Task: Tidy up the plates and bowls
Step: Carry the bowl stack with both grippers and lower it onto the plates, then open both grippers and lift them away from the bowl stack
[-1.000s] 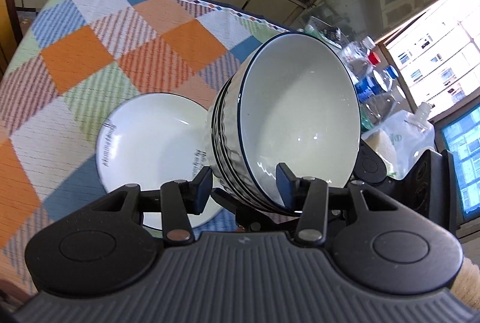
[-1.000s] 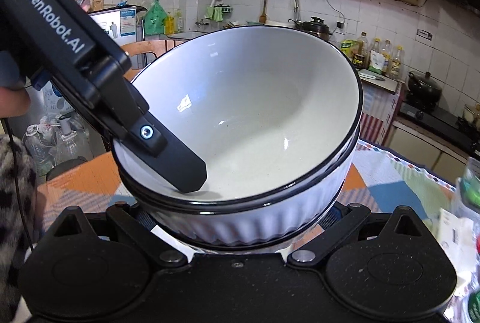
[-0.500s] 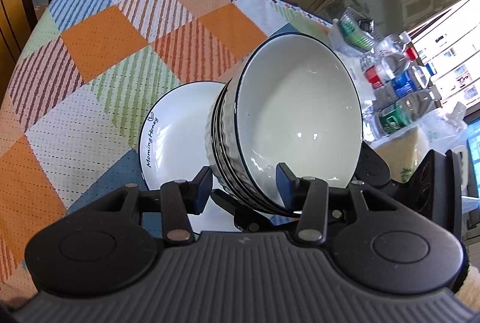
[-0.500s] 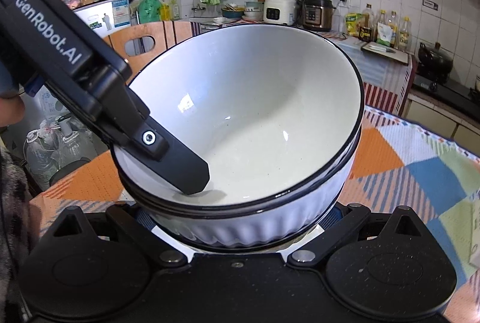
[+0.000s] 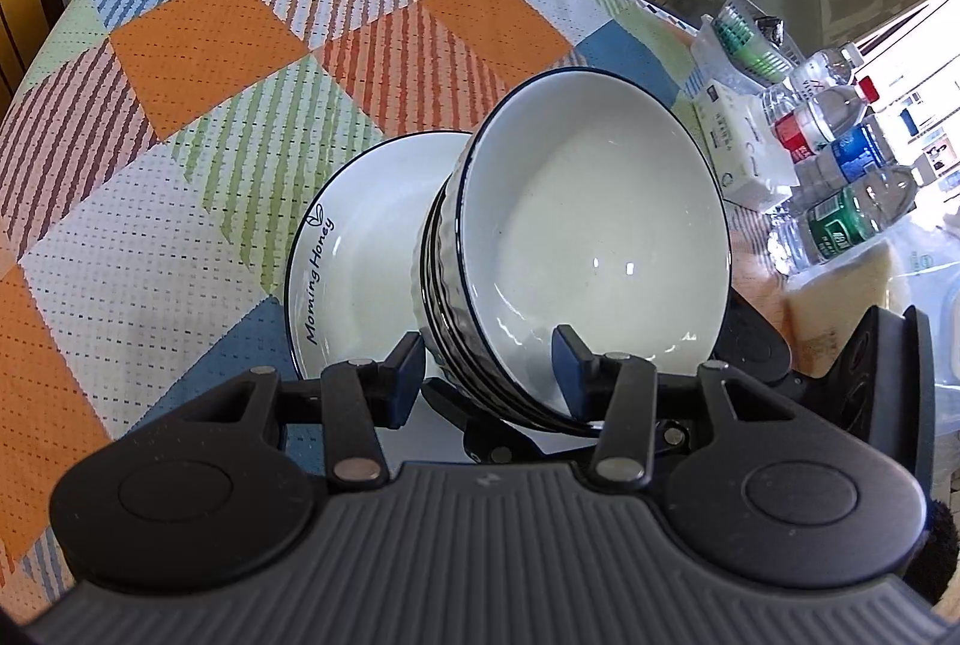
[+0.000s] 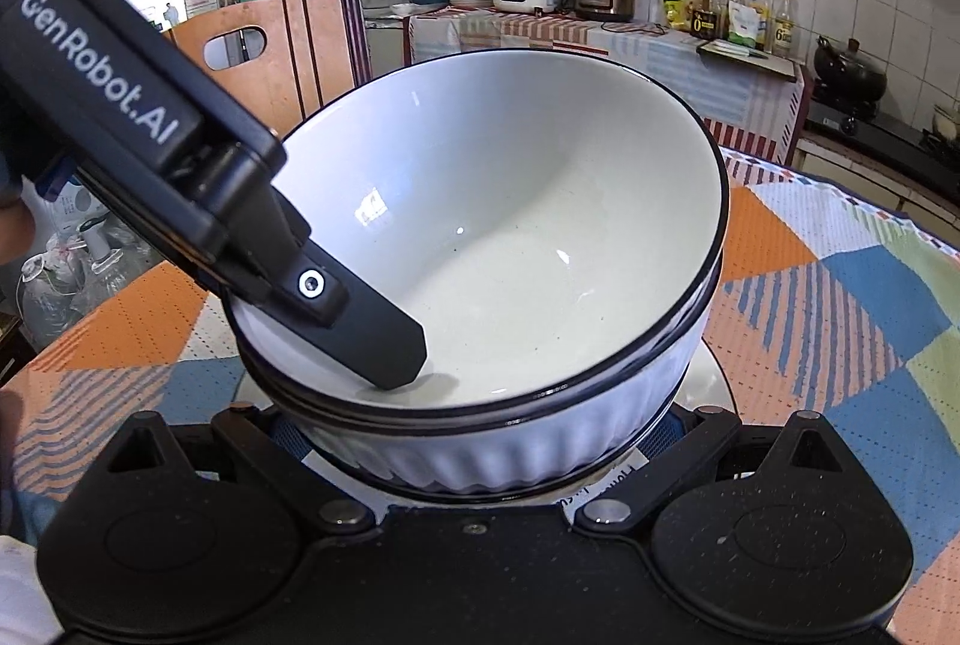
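A: On left wrist: my left gripper [image 5: 486,363] is clamped on the rim of the bowls [image 5: 594,249], a nested stack, white with dark rims. One finger sits inside the top bowl, the other outside the stack's ribbed wall.

B: Where's the stack sitting?

A: Tilted, mouth toward camera, over the plate [image 5: 360,249]. Plate's flat on the checked cloth [image 5: 180,63], "Morning Honey" printed inside the rim. Can't tell if the stack touches the plate. Bottles [image 5: 840,171] at the table's right edge.

B: Right wrist?

A: Same bowls [image 6: 516,249] fill the view, stack tilted up at the far side. Left gripper [image 6: 384,345] comes in from top left, one finger [image 6: 372,339] lying down the inside wall of the top bowl. My right gripper [image 6: 480,471] has both fingers spread wide around the stack's base. Tips are hidden under the bowls, so I can't tell if they're pressing or just cradling. Plate [image 6: 708,387] edge shows below. Chair [image 6: 270,51] and kitchen counter [image 6: 600,39] behind.
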`<state>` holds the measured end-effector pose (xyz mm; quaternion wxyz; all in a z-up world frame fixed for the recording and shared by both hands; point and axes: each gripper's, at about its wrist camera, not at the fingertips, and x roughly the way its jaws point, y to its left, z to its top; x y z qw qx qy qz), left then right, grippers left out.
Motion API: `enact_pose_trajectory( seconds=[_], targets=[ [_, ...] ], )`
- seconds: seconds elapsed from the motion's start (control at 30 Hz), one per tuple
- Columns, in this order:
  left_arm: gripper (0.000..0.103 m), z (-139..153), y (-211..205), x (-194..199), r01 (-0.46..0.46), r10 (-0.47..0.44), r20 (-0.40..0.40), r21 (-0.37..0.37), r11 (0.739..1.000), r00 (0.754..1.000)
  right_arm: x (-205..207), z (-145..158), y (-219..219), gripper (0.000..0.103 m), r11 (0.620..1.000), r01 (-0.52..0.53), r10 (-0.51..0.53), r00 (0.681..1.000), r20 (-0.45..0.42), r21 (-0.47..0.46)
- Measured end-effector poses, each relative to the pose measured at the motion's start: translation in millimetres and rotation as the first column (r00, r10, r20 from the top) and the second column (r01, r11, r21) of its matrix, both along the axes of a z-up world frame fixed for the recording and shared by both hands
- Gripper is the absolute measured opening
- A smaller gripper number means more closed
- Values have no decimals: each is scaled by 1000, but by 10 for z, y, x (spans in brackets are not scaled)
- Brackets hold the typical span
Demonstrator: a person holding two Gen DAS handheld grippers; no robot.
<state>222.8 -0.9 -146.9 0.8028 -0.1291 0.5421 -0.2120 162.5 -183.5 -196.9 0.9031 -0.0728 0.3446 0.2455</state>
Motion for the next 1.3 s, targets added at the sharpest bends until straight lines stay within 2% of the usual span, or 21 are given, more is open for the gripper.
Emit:
enact_pose_trajectory(
  seconds=[0.47,0.6,0.77,0.97,1.07,1.3],
  targets=[
    [44,-125,-80,15,-26,25,52,18,999,998,45,-152,1,101,999,33,-33,999,9,0],
    [44,-118,-125,31,-17,14,60,37,999,998,76,-134,46,101,997,72,-72,996,-47,-17],
    [45,-110,-146,21,-25,22,68,48,999,997,85,-72,124,101,989,102,-111,990,-91,-104],
    [46,-50,-188,-76,-40,30,116,84,996,993,-47,35,64,101,983,167,-177,974,-145,-78],
    [46,-5,-187,-101,-48,38,117,89,995,992,-184,133,48,101,977,198,-207,969,-135,-72],
    [48,206,-163,-226,-56,38,159,114,992,987,-424,445,-29,101,979,197,-202,972,-119,-51]
  ],
)
